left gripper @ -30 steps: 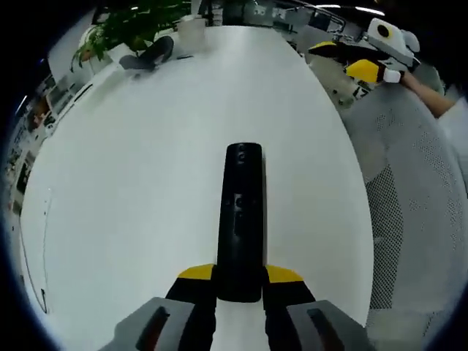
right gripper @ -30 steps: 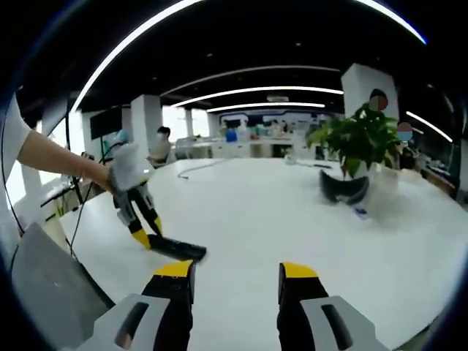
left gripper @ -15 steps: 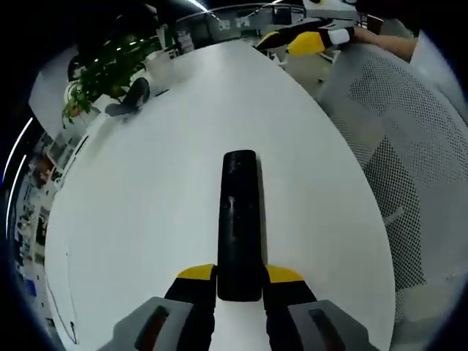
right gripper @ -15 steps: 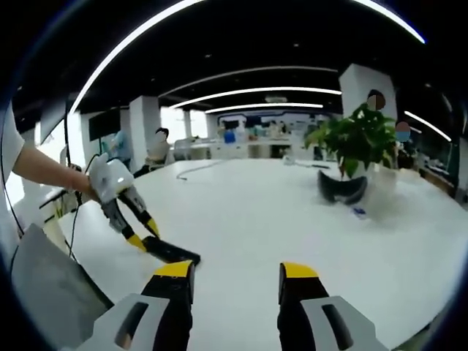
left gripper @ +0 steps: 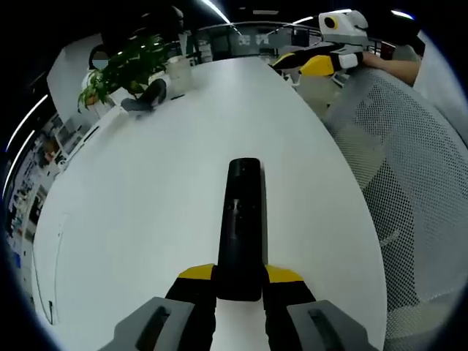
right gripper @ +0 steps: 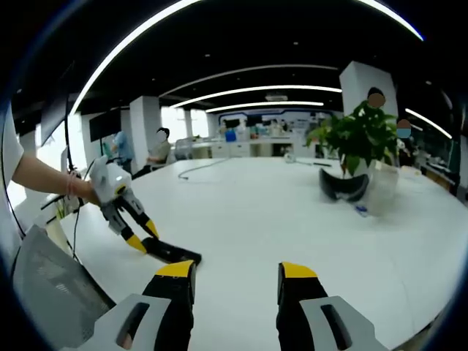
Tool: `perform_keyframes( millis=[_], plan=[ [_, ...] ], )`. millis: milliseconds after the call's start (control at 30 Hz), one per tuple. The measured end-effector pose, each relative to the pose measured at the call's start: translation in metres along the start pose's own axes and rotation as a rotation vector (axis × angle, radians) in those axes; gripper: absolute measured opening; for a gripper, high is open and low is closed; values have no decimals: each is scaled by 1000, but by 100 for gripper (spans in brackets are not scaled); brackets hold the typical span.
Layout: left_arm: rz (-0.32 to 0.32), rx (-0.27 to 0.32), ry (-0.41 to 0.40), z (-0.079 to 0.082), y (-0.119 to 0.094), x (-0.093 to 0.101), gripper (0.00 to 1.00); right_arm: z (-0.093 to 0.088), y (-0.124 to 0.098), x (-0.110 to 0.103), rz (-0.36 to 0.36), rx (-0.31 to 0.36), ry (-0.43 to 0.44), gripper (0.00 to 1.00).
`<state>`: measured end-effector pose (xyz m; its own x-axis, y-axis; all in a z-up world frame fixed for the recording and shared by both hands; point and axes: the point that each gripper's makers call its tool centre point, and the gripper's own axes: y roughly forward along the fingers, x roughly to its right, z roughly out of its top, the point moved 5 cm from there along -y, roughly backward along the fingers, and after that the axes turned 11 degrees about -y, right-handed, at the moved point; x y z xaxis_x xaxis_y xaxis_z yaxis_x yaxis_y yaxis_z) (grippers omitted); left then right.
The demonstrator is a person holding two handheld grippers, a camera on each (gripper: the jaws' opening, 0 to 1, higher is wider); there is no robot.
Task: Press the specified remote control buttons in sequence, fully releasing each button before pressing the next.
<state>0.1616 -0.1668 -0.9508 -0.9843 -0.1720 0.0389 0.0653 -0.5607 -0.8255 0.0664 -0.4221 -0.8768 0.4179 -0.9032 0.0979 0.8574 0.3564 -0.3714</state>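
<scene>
Pinching black remote (left gripper: 240,227) between left gripper (left gripper: 240,279) fingers, right gripper (right gripper: 236,276) fingers spread, well apart

White table (right gripper: 292,219) — potted plant (right gripper: 358,139), dark headset-like thing (right gripper: 342,186), mesh chair (left gripper: 417,168)

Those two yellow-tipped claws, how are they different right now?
The left gripper is clamped on the black remote, low on the white table; the right gripper is open with nothing between its jaws, held off the table. Both have yellow tips on black jaws.
</scene>
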Motion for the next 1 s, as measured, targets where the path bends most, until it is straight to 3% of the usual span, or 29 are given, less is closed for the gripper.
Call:
perform_keyframes(
  millis=[67,167,467,733,867,933,1000],
  plan=[
    [-36,-7,0,-1,-1,4,23,0,0,-1,3,0,2,42],
    [-83,-19,-61,-4,-3,10,23,0,1,-1,11,1,14,41],
    [-103,-35,-94,-11,-6,36,23,-1,1,-4,32,4,24,39],
    [-91,-60,-95,-13,-6,49,23,1,2,-7,58,9,11,35],
    [-71,-56,-56,-14,-6,51,24,0,2,-6,56,7,9,34],
    [-62,-41,25,-13,-5,51,24,0,1,-5,54,10,20,34],
    [-46,-42,-59,-15,-6,51,24,-1,2,-6,60,11,33,34]
  ],
)
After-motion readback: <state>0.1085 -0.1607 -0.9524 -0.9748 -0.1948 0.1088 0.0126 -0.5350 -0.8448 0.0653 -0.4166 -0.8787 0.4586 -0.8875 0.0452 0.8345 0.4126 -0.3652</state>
